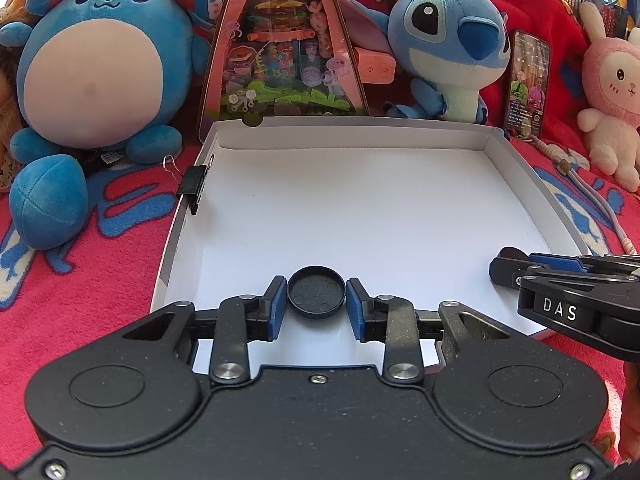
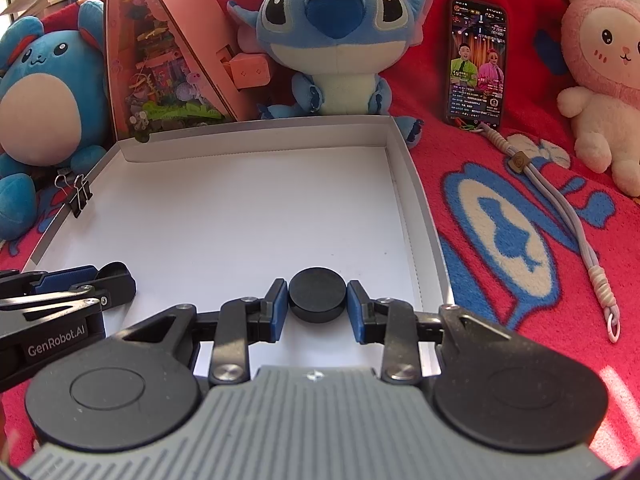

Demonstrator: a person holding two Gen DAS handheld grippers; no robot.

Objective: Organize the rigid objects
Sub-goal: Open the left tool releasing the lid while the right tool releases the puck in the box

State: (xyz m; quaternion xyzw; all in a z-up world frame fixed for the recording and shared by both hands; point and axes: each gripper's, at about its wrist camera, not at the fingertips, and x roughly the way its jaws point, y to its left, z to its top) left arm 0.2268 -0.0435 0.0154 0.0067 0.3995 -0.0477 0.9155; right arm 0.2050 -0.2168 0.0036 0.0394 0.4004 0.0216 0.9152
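1. Nearest the left wrist camera, the left gripper point(image 1: 316, 306) has its blue pads point(image 1: 277, 307) set narrow on either side of a round black cap point(image 1: 316, 297) that lies hollow side up. The pads stand right at its rim, but whether they press on it I cannot tell.
2. Just so in the right wrist view, the right gripper point(image 2: 317, 304) brackets a solid black disc point(image 2: 317, 294), smooth face up. A thin gap seems to show at each side, so the pads point(image 2: 357, 307) appear not to clamp it.
3. Both black pieces rest on the floor of a shallow white box point(image 1: 516, 168), near its front edge: the cap toward the left, the disc toward the right wall.
4. Each gripper shows at the edge of the other's view, side by side and apart.
5. On the box's left wall is clipped a black binder clip point(image 1: 195, 189).
6. Behind the box stand a pink triangular toy package point(image 1: 280, 52), a round blue plush point(image 1: 92, 76) and a blue big-eared plush point(image 2: 338, 36).
7. Right of those, a lit phone point(image 2: 476, 64) leans upright, a grey lanyard point(image 2: 560, 224) trails from it, and a pink rabbit plush point(image 2: 600, 76) sits beyond.
8. Under everything lies a red blanket point(image 2: 520, 152) with blue patterns.
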